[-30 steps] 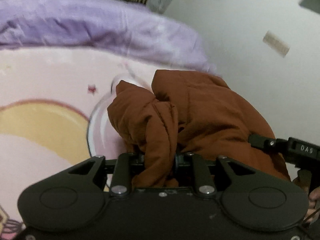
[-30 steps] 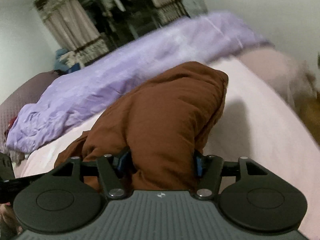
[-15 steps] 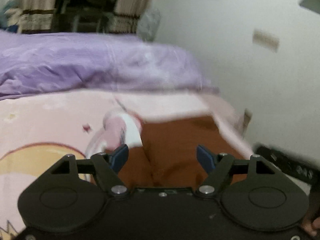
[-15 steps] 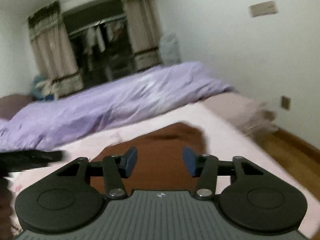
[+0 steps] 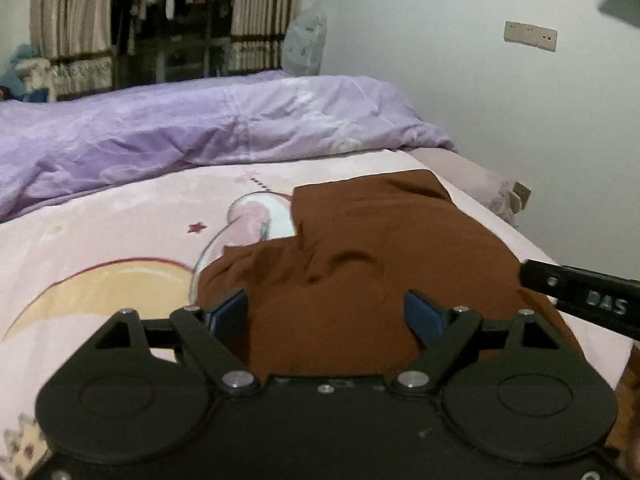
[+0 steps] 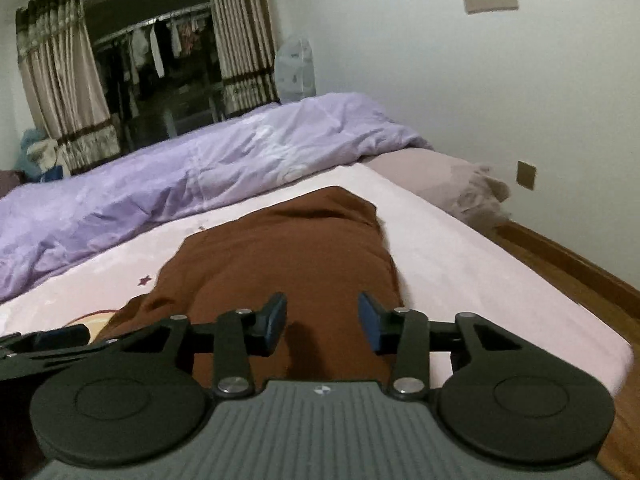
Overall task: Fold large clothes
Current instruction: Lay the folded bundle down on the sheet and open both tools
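Text "DAS": pale capitals on the black arm of the right gripper (image 5: 592,300), at the right edge of the left wrist view; any further letters cannot be told.
Emblem: a small round mark on the grey ribbed body (image 6: 320,390) in the right wrist view, with no letters to read.
Elsewhere: no text, number or brand can be read in either view.
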The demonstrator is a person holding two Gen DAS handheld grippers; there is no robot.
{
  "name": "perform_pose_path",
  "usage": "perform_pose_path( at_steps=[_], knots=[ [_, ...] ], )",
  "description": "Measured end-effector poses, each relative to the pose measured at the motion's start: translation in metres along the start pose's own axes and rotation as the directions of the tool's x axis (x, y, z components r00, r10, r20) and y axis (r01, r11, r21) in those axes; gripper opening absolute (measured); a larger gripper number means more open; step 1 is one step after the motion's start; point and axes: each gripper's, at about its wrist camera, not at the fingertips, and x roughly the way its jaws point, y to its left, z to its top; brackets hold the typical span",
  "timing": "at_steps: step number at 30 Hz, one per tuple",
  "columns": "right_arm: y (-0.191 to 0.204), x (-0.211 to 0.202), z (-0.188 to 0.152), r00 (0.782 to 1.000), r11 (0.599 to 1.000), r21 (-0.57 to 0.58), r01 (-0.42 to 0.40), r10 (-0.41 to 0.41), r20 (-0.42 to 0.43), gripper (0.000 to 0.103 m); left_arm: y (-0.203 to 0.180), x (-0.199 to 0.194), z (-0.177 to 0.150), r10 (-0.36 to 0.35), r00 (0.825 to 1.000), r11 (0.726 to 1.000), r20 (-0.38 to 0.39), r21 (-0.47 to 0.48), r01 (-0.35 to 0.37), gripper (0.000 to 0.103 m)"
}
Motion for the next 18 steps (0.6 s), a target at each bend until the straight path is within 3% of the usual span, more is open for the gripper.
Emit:
perform_pose_path(
  at_steps=[1, 2, 3, 4, 8, 10, 12, 13, 15, 18],
  knots=[
    [-0.002, 0.014, -0.004, 0.999, 1.0, -0.013, 0.004, -0.005, -0.051, 0.049, -0.012, -0.012, -0.008, 0.043, 0.999, 0.998, -0.002, 0.039, -0.043, 0.089],
    [0.0, 0.025, -0.012, 0.995, 0.999, -0.037, 0.011, -0.015, -0.103, 0.047, -0.017, 0.0, -0.012, 0.069, 0.996, 0.994, -0.054, 0.092, -0.064, 0.089],
    [0.002, 0.038, -0.021, 0.991, 0.997, -0.072, 0.03, -0.038, -0.124, 0.048, -0.021, 0.016, -0.02, 0.073, 0.989, 0.99, -0.128, 0.133, -0.055, 0.09],
    [0.004, 0.046, -0.027, 0.991, 0.994, -0.104, 0.045, -0.058, -0.119, 0.048, -0.022, 0.028, -0.027, 0.072, 0.986, 0.989, -0.147, 0.141, -0.052, 0.091],
    [0.014, 0.023, -0.017, 0.991, 0.987, -0.143, 0.078, -0.092, -0.093, 0.049, -0.022, -0.002, -0.017, 0.071, 0.991, 0.992, -0.114, 0.112, -0.058, 0.089],
    [0.014, -0.001, -0.011, 0.994, 0.991, -0.121, 0.055, -0.067, -0.091, 0.058, -0.022, -0.035, -0.015, 0.08, 0.994, 0.988, -0.071, 0.139, -0.07, 0.089],
    [0.015, -0.028, -0.015, 0.996, 0.991, -0.116, 0.07, -0.076, -0.055, 0.081, -0.021, -0.063, -0.018, 0.117, 0.993, 0.982, -0.031, 0.155, -0.111, 0.089],
    [0.018, -0.041, -0.021, 0.994, 0.988, -0.122, 0.097, -0.102, -0.032, 0.085, -0.021, -0.077, -0.02, 0.131, 0.991, 0.98, -0.019, 0.156, -0.126, 0.089],
    [0.023, -0.059, -0.031, 0.99, 0.981, -0.14, 0.135, -0.138, -0.015, 0.088, -0.021, -0.098, -0.027, 0.125, 0.992, 0.979, -0.031, 0.164, -0.119, 0.089],
    [0.03, -0.074, -0.041, 0.991, 0.977, -0.175, 0.125, -0.131, -0.025, 0.089, -0.029, -0.122, -0.033, 0.145, 0.988, 0.971, -0.054, 0.197, -0.132, 0.089]
  ],
)
